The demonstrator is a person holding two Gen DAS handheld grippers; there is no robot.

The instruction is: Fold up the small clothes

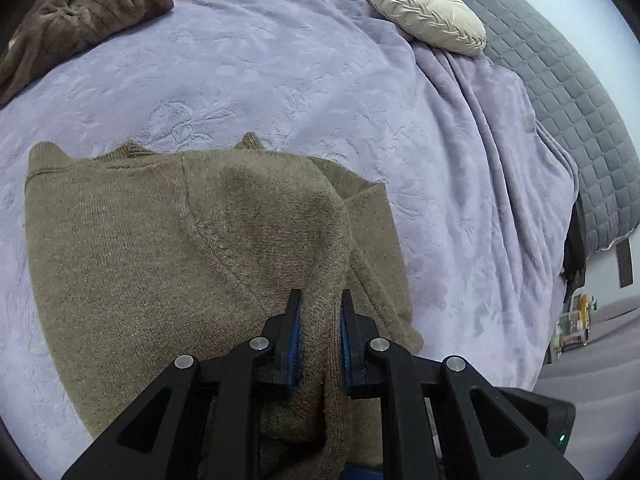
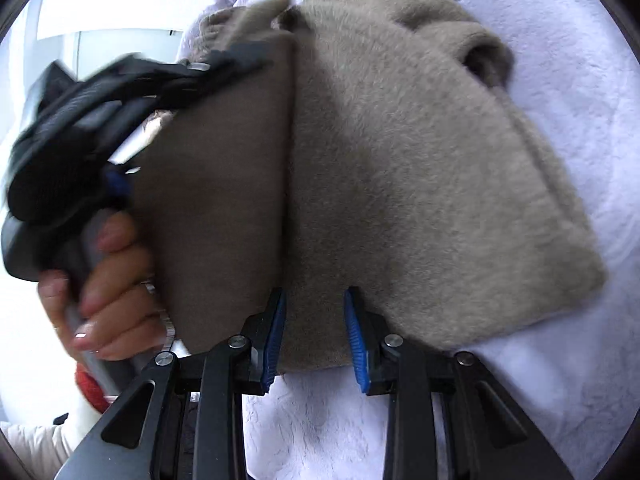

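Sweater [image 1: 160, 248]: olive-tan knit, lying on the blanket [image 1: 280, 72], partly folded. One layer is lifted and doubled over the rest; ribbed edges show along its far side in the left wrist view. In the right wrist view it [image 2: 420, 184] fills most of the frame, with a raised flap at the left standing darker than the flat part.

Left gripper [image 1: 320, 312]: black, blue pads, jaws nearly together and pinching a ridge of sweater fabric that runs up between them. Seen also from the right wrist camera [image 2: 240, 60], blurred, clamped on the top edge of the raised flap.

Left hand [image 2: 104, 280]: fingers wrapped round the gripper's handle, at the left edge of the right wrist view; a red cuff and a pale sleeve show below it.

Right gripper [image 2: 316, 300]: black, blue pads, jaws part-way apart with the near edge of the sweater between them; the pads bear on the fabric at both sides.

Blanket: lilac, embossed, spread over the bed.

Cushion [image 1: 424, 8]: cream, oval, pleated, at the far right of the blanket.

Throw [image 1: 80, 12]: brown, ribbed, bunched at the far left.

Quilt [image 1: 560, 92]: grey, stitched in squares, beyond the cushion.
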